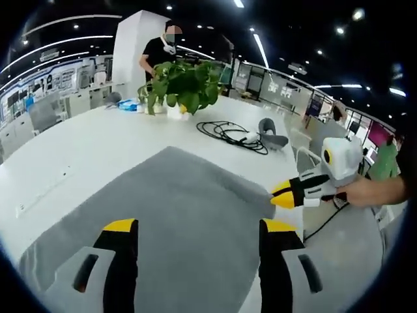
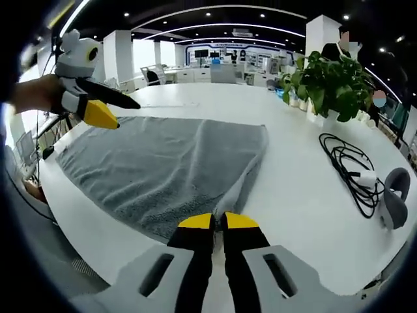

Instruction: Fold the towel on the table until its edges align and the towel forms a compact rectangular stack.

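A grey towel [image 2: 163, 166] lies spread mid-frame on the white table [image 2: 306, 208]. The right gripper [image 2: 218, 223] pinches its near edge; the left gripper [image 1: 199, 227] hovers spread above it. A potted plant [image 1: 182, 85] stands upper centre.

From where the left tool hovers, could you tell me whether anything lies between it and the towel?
Nothing visible does. The left tool hangs open above bare grey towel; the cable and plant sit beyond its far edge.

Bright ceiling strip lights, fisheye-bent edges, sharp
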